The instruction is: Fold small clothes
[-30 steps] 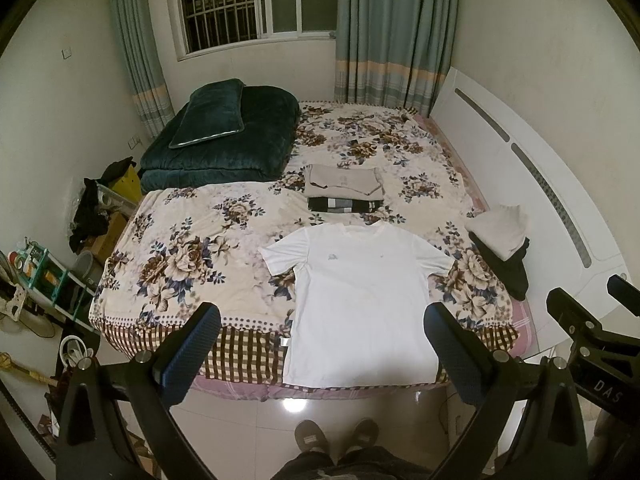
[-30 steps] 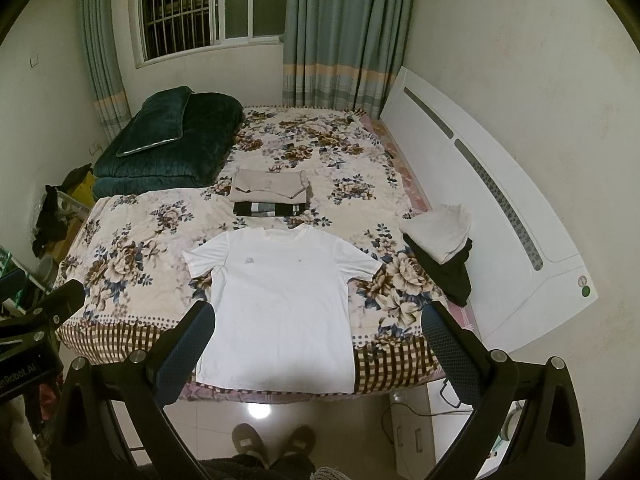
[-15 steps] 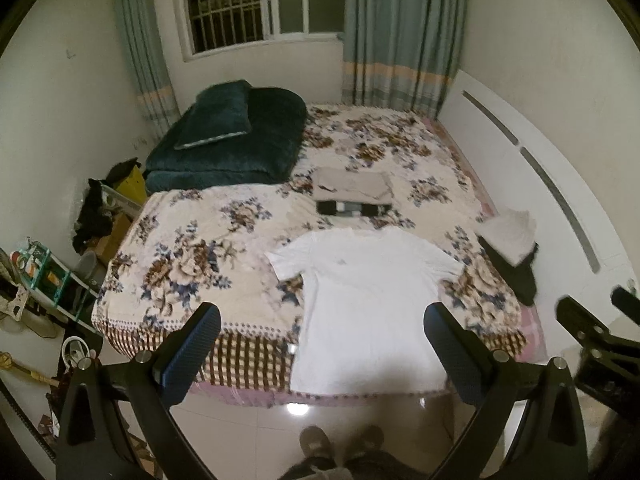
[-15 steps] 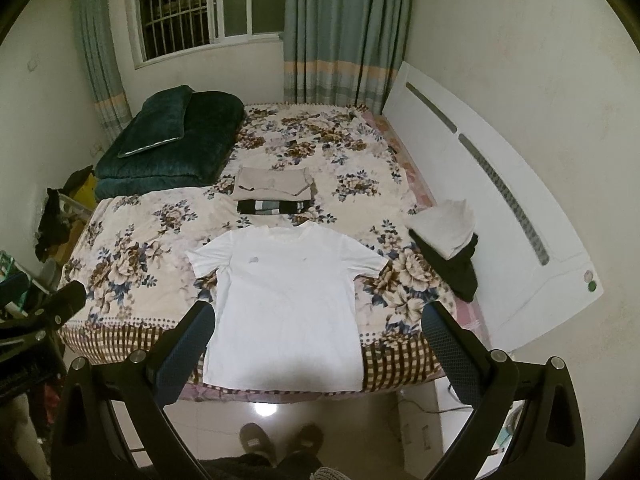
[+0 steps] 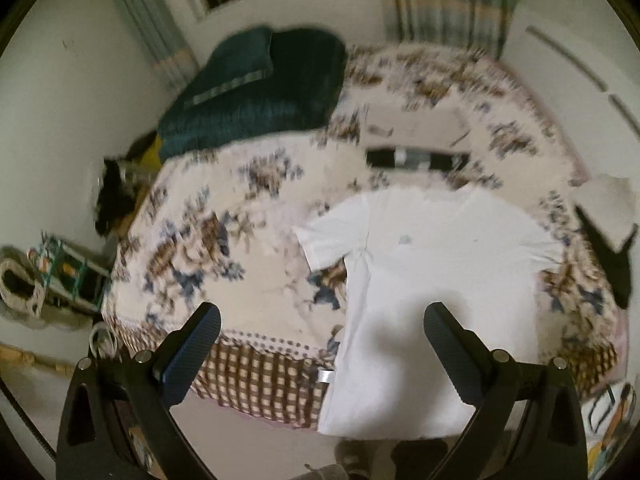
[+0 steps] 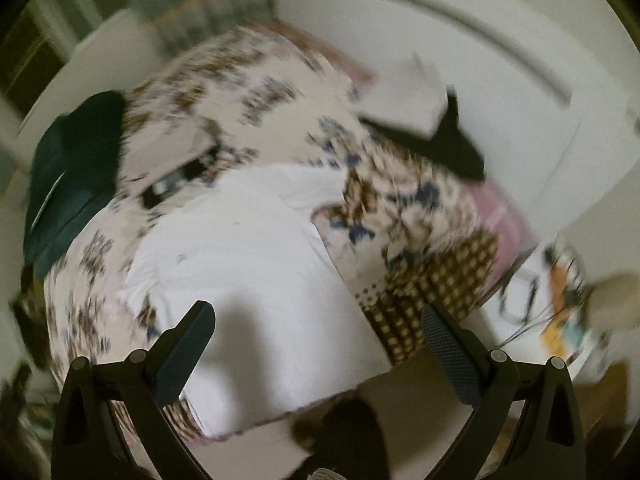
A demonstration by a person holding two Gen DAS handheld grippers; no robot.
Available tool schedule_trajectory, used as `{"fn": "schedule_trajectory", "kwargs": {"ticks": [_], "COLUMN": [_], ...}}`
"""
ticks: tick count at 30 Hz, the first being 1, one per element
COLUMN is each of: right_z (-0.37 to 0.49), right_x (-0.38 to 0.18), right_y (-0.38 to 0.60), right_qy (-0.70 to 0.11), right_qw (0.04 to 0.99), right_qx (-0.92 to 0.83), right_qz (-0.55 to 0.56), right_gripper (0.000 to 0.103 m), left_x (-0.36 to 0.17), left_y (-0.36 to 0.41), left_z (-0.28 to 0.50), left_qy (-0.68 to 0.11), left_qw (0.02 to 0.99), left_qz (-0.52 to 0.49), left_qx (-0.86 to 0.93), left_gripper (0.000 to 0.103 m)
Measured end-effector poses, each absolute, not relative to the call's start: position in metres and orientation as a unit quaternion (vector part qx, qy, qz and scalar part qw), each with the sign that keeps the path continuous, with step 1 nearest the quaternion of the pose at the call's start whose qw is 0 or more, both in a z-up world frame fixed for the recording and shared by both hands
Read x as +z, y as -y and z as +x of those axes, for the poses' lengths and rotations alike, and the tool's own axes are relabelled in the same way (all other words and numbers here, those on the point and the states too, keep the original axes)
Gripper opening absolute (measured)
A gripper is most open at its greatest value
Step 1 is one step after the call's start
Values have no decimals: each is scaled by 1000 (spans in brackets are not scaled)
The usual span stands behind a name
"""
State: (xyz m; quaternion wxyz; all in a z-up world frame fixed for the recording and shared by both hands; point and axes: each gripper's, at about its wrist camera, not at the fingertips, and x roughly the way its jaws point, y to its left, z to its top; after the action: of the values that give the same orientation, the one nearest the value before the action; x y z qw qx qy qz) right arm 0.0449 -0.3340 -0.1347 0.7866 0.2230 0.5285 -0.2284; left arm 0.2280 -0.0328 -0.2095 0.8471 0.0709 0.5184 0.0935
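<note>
A white T-shirt (image 5: 432,280) lies spread flat on the floral bed, its hem hanging over the near edge; it also shows in the right wrist view (image 6: 248,264). My left gripper (image 5: 322,320) is open and empty, above the bed's near edge by the shirt's left side. My right gripper (image 6: 318,318) is open and empty, above the shirt's lower right part. Both views are blurred by motion.
A stack of folded clothes (image 5: 416,140) lies behind the shirt. A white and black clothes pile (image 5: 608,224) sits at the bed's right edge, also in the right wrist view (image 6: 432,128). A dark green quilt (image 5: 260,88) lies far left. Clutter stands on the floor left (image 5: 52,276).
Both grippers have moved forward and down toward the bed, so the shirt looks larger. The right wrist view has tilted and swung right. Both stay open.
</note>
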Motion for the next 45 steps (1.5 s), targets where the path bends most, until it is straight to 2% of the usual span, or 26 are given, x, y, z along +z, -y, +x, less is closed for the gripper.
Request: {"fn": "schedule_trajectory", "kwargs": {"ticks": [1, 3, 4, 6, 7, 11, 16, 19, 20, 21, 22, 23, 24, 27, 31, 33, 36, 37, 39, 40, 42, 45], "right_z": [64, 86, 103, 128, 142, 188, 222, 242, 250, 252, 261, 268, 281, 316, 389, 408, 430, 436, 437, 431, 424, 421], "right_x": [-165, -218, -250, -307, -338, -452, -548, -579, -587, -587, -588, -587, -582, -550, -498, -496, -534, -546, -574, -581, -573, -555], "right_y": [354, 390, 408, 439, 456, 507, 532, 535, 535, 532, 530, 527, 522, 492, 381, 326, 230, 213, 191, 188, 191, 214], "right_qy": [-535, -536, -535, -533, -530, -499, -441, -410, -396, -388, -386, -388, -393, -414, -462, -480, -537, -563, -617, -634, -630, -615], "right_qw": [773, 757, 747, 729, 719, 673, 625, 626, 632, 636, 647, 655, 675, 742, 841, 858, 839, 823, 784, 773, 777, 786], "right_qx": [-237, -241, -239, -232, -225, -217, -213, -216, -219, -222, -234, -241, -248, -248, -184, -143, -72, -49, -2, 17, 27, 5], "right_qz": [247, 286, 315, 361, 390, 500, 607, 627, 630, 629, 615, 601, 573, 466, 213, 113, -44, -66, -66, -39, 0, 71], "right_gripper": [103, 96, 88, 65, 62, 61, 64, 64, 60, 43, 32, 15, 8, 7, 7, 7, 9, 12, 32, 36, 49, 55], "left_x": [-228, -271, -286, -328, -347, -420, -491, -516, -521, -524, -525, -525, -524, -515, -503, -502, -505, -508, -512, -513, -515, -515], "left_y": [33, 37, 34, 34, 34, 29, 19, 15, 12, 10, 6, 2, -2, -18, -41, -52, -69, -76, -88, -93, -103, -111], "left_z": [241, 268, 274, 293, 300, 329, 354, 363, 365, 366, 368, 369, 371, 371, 366, 362, 351, 348, 339, 334, 327, 321], "left_qy": [-529, -552, -558, -584, -595, -625, -649, -658, -658, -657, -656, -655, -653, -640, -618, -614, -617, -621, -629, -631, -634, -632], "left_qw": [840, 822, 817, 798, 789, 764, 743, 735, 735, 735, 734, 735, 736, 744, 758, 759, 755, 750, 742, 740, 736, 737], "left_qz": [67, 62, 57, 41, 32, 7, -26, -33, -33, -33, -34, -37, -39, -43, -30, -21, -15, -15, -24, -28, -33, -47], "left_qx": [103, 127, 133, 147, 150, 157, 163, 161, 163, 166, 169, 172, 175, 188, 206, 213, 223, 226, 229, 231, 233, 234], "left_gripper": [103, 103, 103, 103, 103, 103, 103, 103, 103, 103, 103, 103, 103, 103, 103, 103, 103, 103, 103, 103, 103, 103]}}
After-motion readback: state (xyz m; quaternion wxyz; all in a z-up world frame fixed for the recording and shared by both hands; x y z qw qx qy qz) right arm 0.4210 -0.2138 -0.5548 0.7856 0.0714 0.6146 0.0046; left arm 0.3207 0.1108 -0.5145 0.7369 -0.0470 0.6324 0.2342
